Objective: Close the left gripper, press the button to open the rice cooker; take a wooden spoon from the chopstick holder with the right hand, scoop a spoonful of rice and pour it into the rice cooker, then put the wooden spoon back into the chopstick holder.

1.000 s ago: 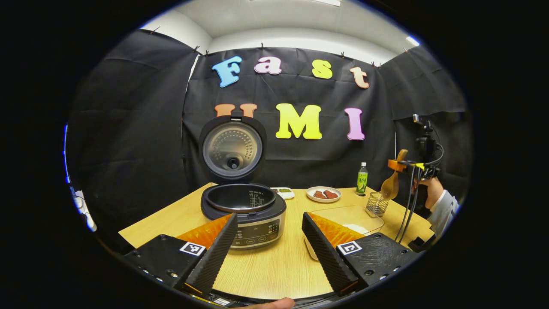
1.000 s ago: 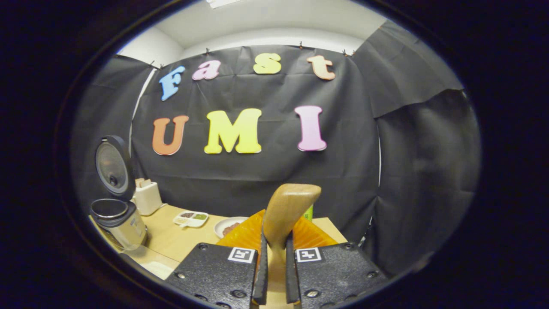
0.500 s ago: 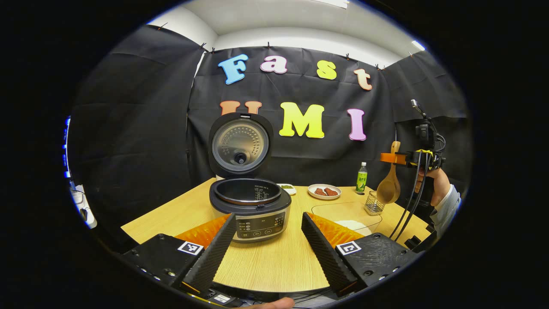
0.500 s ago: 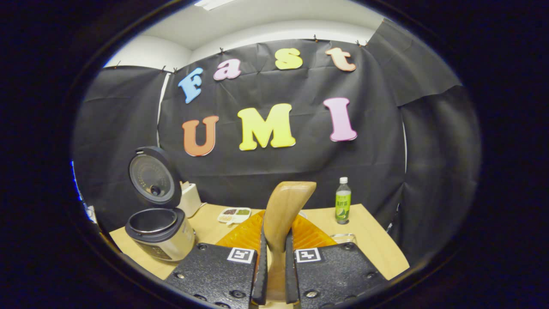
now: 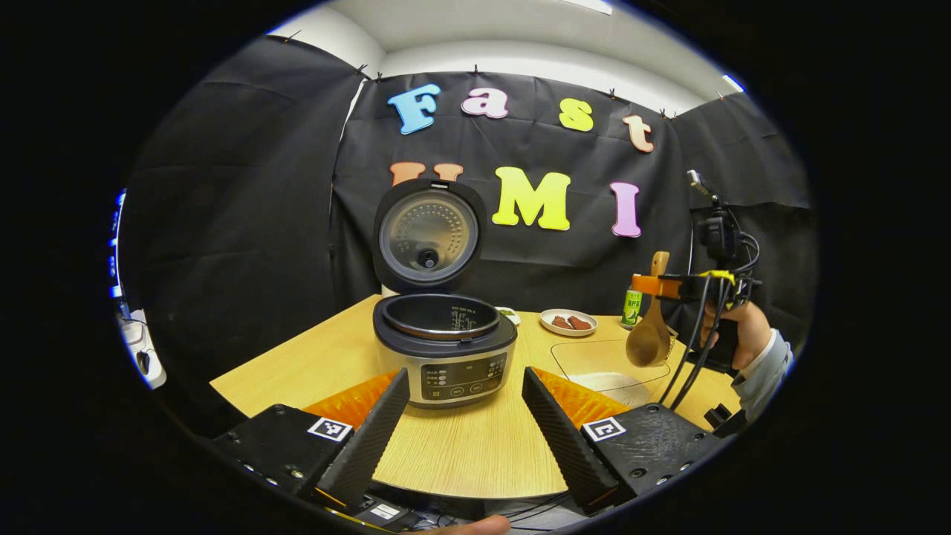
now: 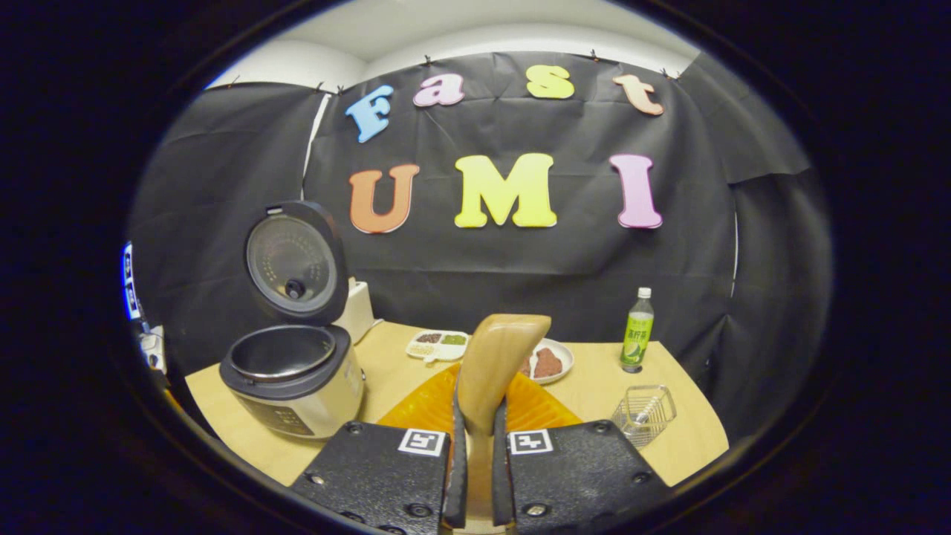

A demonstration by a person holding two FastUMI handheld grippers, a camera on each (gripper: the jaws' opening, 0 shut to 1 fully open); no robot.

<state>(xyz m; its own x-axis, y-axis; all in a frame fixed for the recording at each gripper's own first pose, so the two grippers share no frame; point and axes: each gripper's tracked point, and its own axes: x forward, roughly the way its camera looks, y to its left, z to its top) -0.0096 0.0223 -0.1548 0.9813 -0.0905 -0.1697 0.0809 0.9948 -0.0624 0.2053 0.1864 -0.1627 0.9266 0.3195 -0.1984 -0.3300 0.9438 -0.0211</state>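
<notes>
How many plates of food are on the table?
2: a round plate with reddish-brown pieces behind the wooden spoon, and a white divided tray left of it, nearer the rice cooker. More may be hidden.

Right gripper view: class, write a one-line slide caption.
Right tongs grip the wooden spoon; open rice cooker left, empty chopstick holder right.

Wooden table [image 6: 594, 397] carries rice cooker [image 6: 293, 386], plate [image 6: 550, 364], bottle [image 6: 637, 332], chopstick holder [image 6: 645, 413].

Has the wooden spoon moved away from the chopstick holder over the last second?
Yes. The wooden spoon, clamped in the right gripper, has shifted left from above the chopstick holder to above the glass bowl.
</notes>
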